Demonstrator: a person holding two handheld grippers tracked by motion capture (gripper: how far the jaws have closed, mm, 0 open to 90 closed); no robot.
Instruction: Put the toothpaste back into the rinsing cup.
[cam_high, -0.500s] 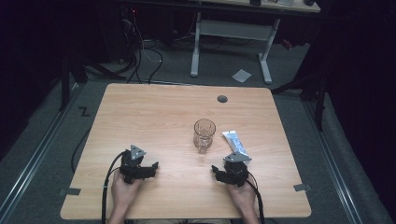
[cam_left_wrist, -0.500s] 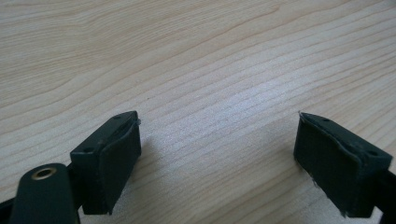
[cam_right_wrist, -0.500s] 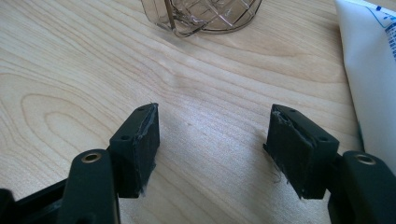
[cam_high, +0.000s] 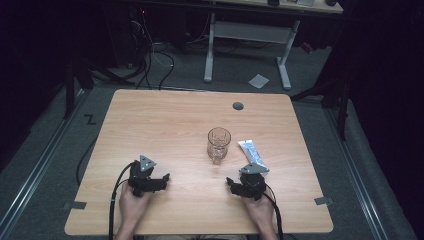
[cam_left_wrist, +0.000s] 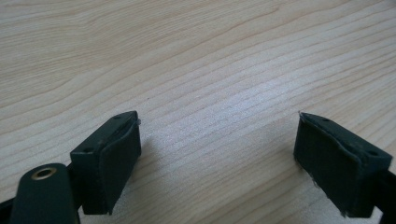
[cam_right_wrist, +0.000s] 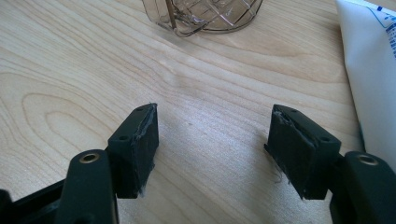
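Glass mug (cam_high: 219, 143) upright on table (cam_high: 165, 120), roughly mid-table, a bit right of centre. Clear, faceted pattern, handle turned toward person's side. Empty as far as can be told.

White tube w/ blue print (cam_high: 251, 152) lying flat just right of mug, near but not touching; long axis angled away from mug toward near-right.

Right hand-held gripper (cam_high: 231, 182) near side of mug, slightly right of it, resting low at table surface, held in right hand (cam_high: 259, 207). Jaws spread wide, nothing between them. In right gripper view (cam_right_wrist: 212, 140): mug base (cam_right_wrist: 205, 16) straight ahead, apart from pads; tube (cam_right_wrist: 369, 70) off to right side, close to right jaw, contact can't be told.

Left hand-held gripper (cam_high: 165, 177) well left of mug and nearer to person, held in left hand (cam_high: 132, 202). Jaws also wide apart, holding nothing; left gripper view (cam_left_wrist: 217, 154) has bare wood grain betw. pads.

Grey 3-cornered plate atop each gripper; black cable trailing back from each toward table's near edge.

Round grey grommet (cam_high: 238, 106) in table beyond mug, toward far edge, slightly right. Floor past table: white desk frame (cam_high: 245, 45), paper scrap (cam_high: 258, 80), both well away from mug.
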